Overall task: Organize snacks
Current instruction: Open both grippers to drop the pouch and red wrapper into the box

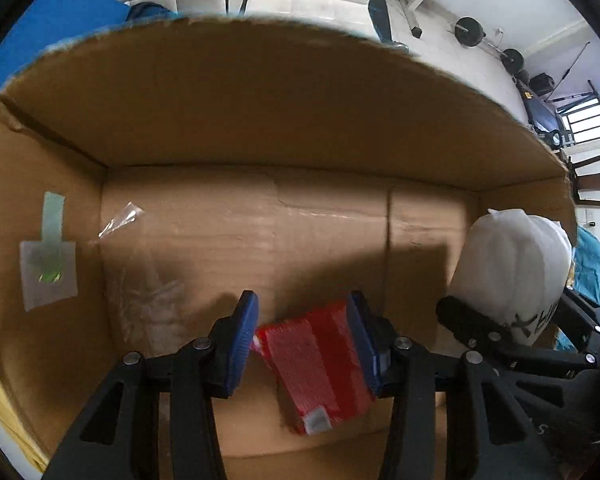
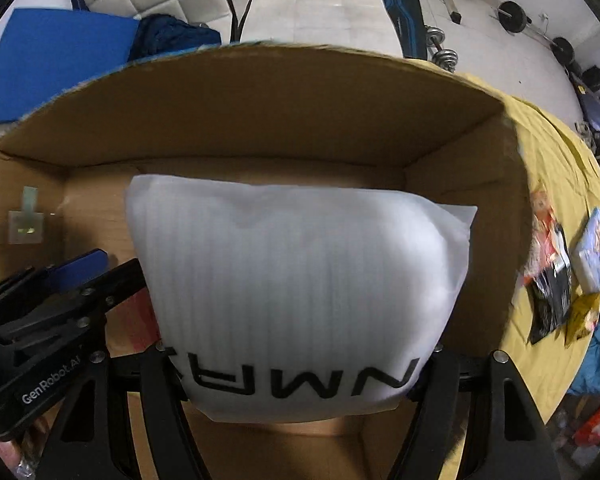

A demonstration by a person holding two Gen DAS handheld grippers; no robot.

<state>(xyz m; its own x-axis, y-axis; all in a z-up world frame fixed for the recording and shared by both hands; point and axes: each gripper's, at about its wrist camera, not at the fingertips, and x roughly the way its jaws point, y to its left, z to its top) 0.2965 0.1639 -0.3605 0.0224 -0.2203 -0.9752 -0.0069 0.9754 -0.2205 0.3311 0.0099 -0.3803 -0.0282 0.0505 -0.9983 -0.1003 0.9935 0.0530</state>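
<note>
Inside the cardboard box [image 1: 259,120], near its left wall, a taped paper label [image 1: 47,272] sticks to the cardboard. Further right, over the box floor, the left gripper [image 1: 306,332] has its blue pads [image 1: 245,336] closed tight on a red snack packet [image 1: 320,364], which hangs tilted between them. At the box's right end, the right gripper [image 2: 295,376] clamps a puffy white bag [image 2: 300,280] at its lower end. Outside the box's right wall, more snack packets [image 2: 552,280] lie on a yellow cloth [image 2: 540,152].
</note>
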